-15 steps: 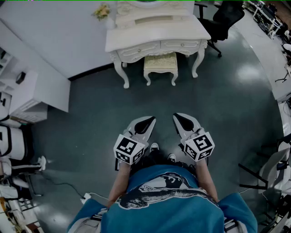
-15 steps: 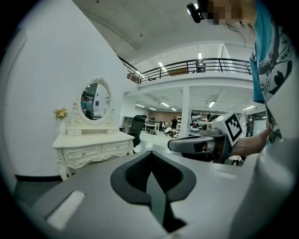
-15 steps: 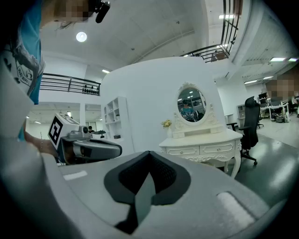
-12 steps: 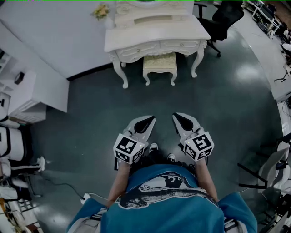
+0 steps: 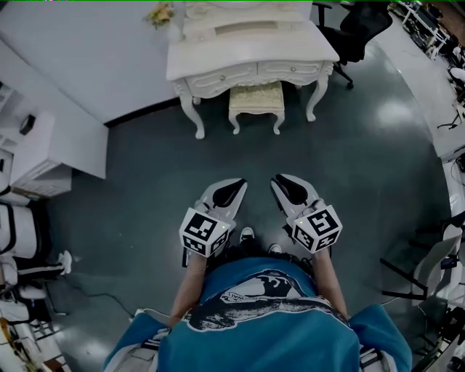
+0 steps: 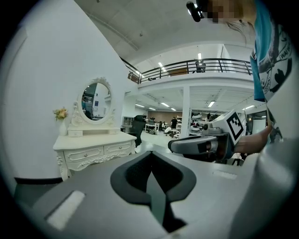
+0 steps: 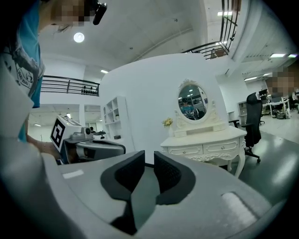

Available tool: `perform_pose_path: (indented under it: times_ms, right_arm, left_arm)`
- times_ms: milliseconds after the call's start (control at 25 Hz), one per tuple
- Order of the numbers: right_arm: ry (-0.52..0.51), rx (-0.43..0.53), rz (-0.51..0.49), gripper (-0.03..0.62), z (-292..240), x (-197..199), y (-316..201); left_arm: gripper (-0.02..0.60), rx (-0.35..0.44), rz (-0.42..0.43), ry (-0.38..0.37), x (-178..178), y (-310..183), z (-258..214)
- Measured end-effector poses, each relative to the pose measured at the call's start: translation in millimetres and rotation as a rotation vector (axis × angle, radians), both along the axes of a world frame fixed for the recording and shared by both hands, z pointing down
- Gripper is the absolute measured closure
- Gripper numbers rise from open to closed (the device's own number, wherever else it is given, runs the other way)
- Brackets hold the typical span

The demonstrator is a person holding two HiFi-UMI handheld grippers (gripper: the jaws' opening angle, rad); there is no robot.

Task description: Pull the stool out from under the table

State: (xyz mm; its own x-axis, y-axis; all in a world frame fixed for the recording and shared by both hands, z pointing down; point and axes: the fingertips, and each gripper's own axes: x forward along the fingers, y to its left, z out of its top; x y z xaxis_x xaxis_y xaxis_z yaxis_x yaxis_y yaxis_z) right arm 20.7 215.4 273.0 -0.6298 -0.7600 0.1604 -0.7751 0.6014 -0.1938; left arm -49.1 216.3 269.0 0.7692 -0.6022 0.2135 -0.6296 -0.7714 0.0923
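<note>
Head view showed the stool [image 5: 256,99] still tucked under the table [image 5: 247,57], well apart from us, so the pull was not yet begun. Our left gripper [image 5: 234,187] had its fingers closed and empty; the right gripper [image 5: 283,184] had its fingers slightly apart, also empty.

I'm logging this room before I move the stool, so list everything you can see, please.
table: one, cream, against the white wall
stool: one, cream, partly under the table
mirror: one, oval, on the table
flowers: one bunch, yellowish, table's left end
office chair: one, black, right of the table
shelves: one unit, white, left of the table
left tool: one, grey, shut, empty
right tool: one, grey, slightly open, empty
</note>
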Motion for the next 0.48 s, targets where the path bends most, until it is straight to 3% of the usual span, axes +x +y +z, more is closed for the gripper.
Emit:
perform_pose_path:
  times_ms: [480]
  right_arm:
    - [-0.063, -0.038, 0.114, 0.53, 9.1, -14.2, -18.5]
  left_arm:
    - [0.566, -0.011, 0.048, -0.007, -32.5, -19.2, 9.2]
